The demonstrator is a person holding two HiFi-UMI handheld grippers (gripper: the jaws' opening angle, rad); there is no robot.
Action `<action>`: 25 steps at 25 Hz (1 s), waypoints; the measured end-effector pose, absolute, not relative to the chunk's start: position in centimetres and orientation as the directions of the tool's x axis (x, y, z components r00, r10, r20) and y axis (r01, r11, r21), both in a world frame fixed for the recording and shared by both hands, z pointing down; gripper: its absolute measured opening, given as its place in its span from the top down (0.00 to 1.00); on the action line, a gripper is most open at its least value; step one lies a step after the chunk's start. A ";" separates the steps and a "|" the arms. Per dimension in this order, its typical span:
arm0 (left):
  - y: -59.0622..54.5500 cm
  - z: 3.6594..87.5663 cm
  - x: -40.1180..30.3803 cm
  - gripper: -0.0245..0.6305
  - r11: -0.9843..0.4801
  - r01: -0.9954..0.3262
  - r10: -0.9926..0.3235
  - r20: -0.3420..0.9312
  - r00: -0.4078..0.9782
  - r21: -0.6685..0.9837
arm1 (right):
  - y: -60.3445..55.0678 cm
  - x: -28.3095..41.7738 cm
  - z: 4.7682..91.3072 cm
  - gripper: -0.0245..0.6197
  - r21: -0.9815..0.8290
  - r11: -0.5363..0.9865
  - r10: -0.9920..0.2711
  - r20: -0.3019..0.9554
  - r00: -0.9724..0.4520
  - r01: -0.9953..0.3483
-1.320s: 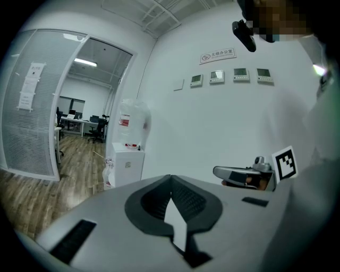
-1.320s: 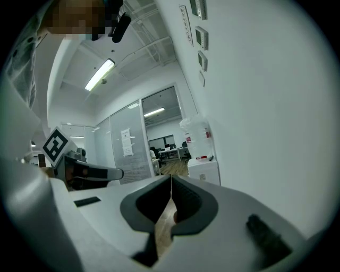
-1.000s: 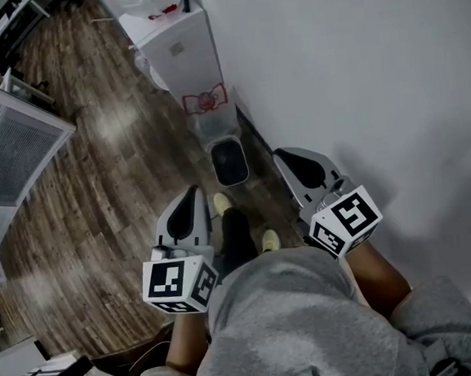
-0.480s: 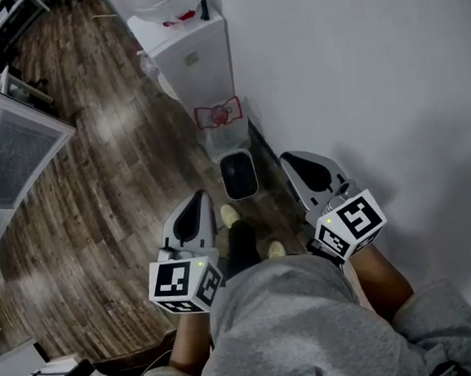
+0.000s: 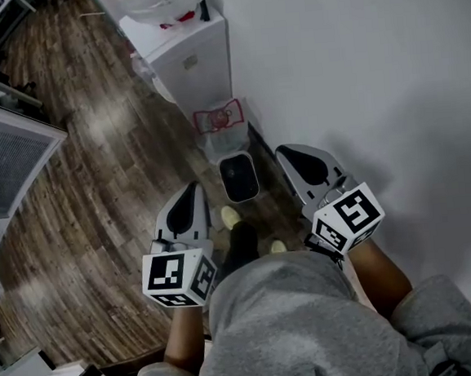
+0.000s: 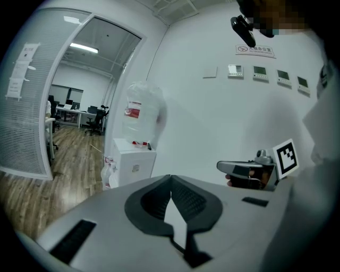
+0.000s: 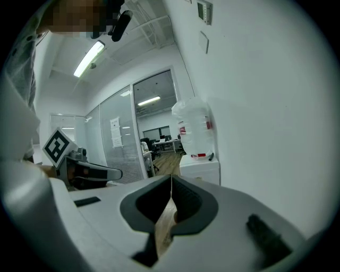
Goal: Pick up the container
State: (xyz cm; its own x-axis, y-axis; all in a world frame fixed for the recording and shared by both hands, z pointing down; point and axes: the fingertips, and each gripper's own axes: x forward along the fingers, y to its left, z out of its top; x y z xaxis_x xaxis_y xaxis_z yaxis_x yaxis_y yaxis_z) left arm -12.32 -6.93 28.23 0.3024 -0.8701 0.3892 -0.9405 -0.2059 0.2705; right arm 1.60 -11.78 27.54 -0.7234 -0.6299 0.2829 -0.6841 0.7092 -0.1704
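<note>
Head view puts the dark container on the wood floor, on the near side of the water dispenser and close to the white wall on the right. Left gripper and right gripper are both clenched and empty, held above and short of it, so this looks like the approach. Next move: open 1 gripper and reach down and farther. The wall hems the right side; open floor lies left toward the glass partition.

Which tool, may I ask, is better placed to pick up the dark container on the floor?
Right, probably: the right tool hangs by the wall where the dark container stands; the left tool farther out.
</note>
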 end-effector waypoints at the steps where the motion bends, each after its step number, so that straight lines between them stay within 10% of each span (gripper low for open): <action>1: -7.2 28.3 -12.6 0.94 -0.206 -0.940 -0.870 0.389 0.304 0.273 | -12.0 1.2 27.7 0.92 -0.169 0.711 -0.628 0.284 -0.724 -0.683; 25: -12.4 36.0 -18.6 0.94 -0.243 -0.914 -0.802 0.463 0.377 0.323 | -16.9 -3.7 30.4 0.92 -0.122 0.660 -0.671 0.348 -0.654 -0.742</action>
